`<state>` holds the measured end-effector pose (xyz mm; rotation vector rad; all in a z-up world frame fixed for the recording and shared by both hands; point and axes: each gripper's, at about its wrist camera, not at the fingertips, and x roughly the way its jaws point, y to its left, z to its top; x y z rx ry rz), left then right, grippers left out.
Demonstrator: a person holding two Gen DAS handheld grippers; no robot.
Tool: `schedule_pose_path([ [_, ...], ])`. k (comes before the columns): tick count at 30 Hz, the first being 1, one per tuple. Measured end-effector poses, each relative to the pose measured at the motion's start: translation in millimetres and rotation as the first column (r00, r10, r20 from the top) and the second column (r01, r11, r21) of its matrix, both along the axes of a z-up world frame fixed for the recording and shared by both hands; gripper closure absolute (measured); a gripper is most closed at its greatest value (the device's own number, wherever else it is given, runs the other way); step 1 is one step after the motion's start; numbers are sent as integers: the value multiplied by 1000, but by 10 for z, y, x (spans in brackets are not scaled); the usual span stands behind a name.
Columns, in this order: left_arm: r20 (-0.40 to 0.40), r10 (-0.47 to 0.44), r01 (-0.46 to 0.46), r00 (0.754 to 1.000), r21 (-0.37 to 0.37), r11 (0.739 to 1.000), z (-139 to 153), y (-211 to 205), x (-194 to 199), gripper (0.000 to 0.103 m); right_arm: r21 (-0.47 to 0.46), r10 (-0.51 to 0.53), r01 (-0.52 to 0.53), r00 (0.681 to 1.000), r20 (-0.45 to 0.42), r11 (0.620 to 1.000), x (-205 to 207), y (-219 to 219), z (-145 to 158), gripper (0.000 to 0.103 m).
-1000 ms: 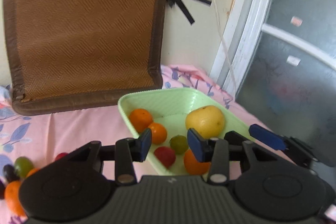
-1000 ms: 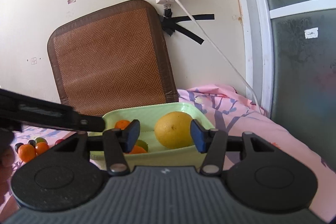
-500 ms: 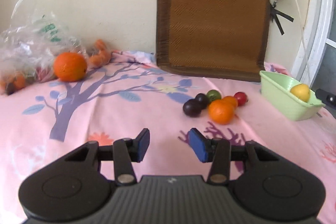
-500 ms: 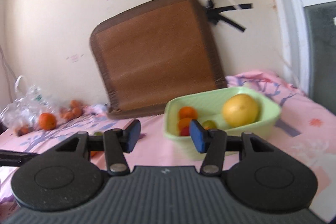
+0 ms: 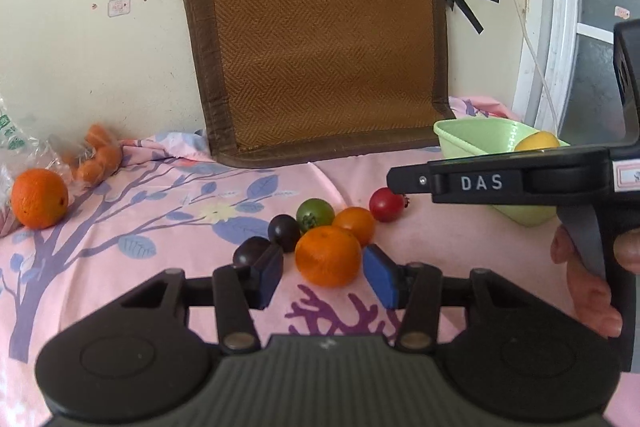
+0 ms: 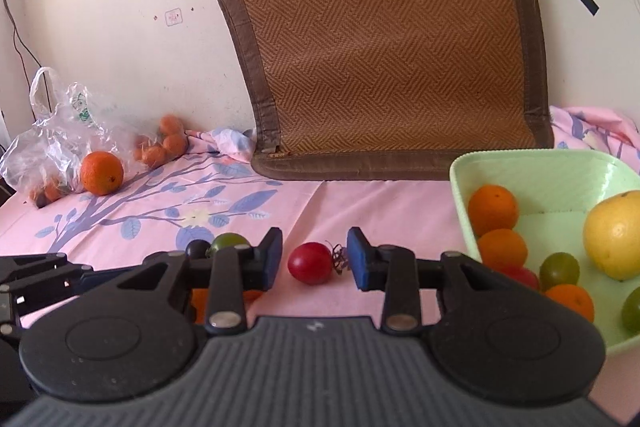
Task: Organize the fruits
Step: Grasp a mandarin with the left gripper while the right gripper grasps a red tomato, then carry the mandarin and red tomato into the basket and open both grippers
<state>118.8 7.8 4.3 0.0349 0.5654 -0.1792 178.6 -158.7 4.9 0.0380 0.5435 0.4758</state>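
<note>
A smooth green plastic tray (image 6: 536, 167) holds glossy round fruit on a pink flowered cloth (image 5: 120, 227), before a woven mat (image 5: 320, 39). The left gripper (image 5: 326, 273) has its blue pads spread either side of a dimpled orange (image 5: 328, 255), apparently not touching it. The right gripper (image 6: 314, 259), likewise spread, brackets a shiny red tomato (image 6: 310, 263), holding nothing.
</note>
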Motion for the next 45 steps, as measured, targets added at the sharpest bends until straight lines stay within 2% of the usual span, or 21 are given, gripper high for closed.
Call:
schedule_pose_path([
  [3, -25, -16, 17, 1000, 23, 1000, -72, -65, 82, 58, -14, -6, 5, 999, -37, 1000, 131, 50, -84, 63],
  [5, -29, -16, 17, 999, 27, 999, -78, -68, 90, 58, -8, 45, -46, 997, -69, 999, 175, 100, -135, 60],
  [7, -41, -9, 9, 999, 7, 1000, -85, -32, 101, 62, -14, 67, -68, 996, -65, 998, 146, 120, -108, 71],
  [9, -45, -12, 10, 999, -30, 1000, -76, 27, 77, 64, -1, 62, -62, 995, -82, 998, 81, 89, -87, 74],
  [13, -50, -48, 43, 998, -95, 995, -40, 15, -156, 64, 17, 26, -25, 999, -36, 1000, -291, -172, -4, 74],
  [17, -29, -137, 132, 990, -132, 983, -1, -180, -514, 64, 16, -1, 0, 1000, 24, 1000, -815, -459, 42, 74],
  [22, -18, -264, 261, 964, -107, 960, -1, -623, -754, 63, -24, -72, 75, 993, 92, 997, -1360, -757, 12, 74],
  [26, -23, -312, 310, 950, -70, 948, -53, -909, -825, 63, -46, -107, 111, 990, 92, 993, -1486, -941, -20, 73],
  [32, -20, -301, 301, 953, 5, 954, -99, -1073, -889, 61, -12, -145, 146, 989, 25, 989, -1426, -1099, -171, 70],
  [35, -22, -290, 290, 957, 2, 957, -69, -1053, -898, 61, 3, -142, 142, 990, 20, 990, -1450, -1111, -198, 69],
  [38, -14, -282, 281, 959, -26, 959, -4, -981, -890, 61, 28, -139, 138, 990, 27, 990, -1475, -1161, -190, 58],
  [41, -19, -276, 275, 961, -52, 960, 36, -929, -860, 61, 29, -123, 122, 992, 42, 992, -1524, -1187, -187, 57],
  [45, -32, -291, 289, 956, -39, 956, 9, -985, -839, 60, 9, -110, 110, 992, 58, 994, -1568, -1172, -186, 57],
])
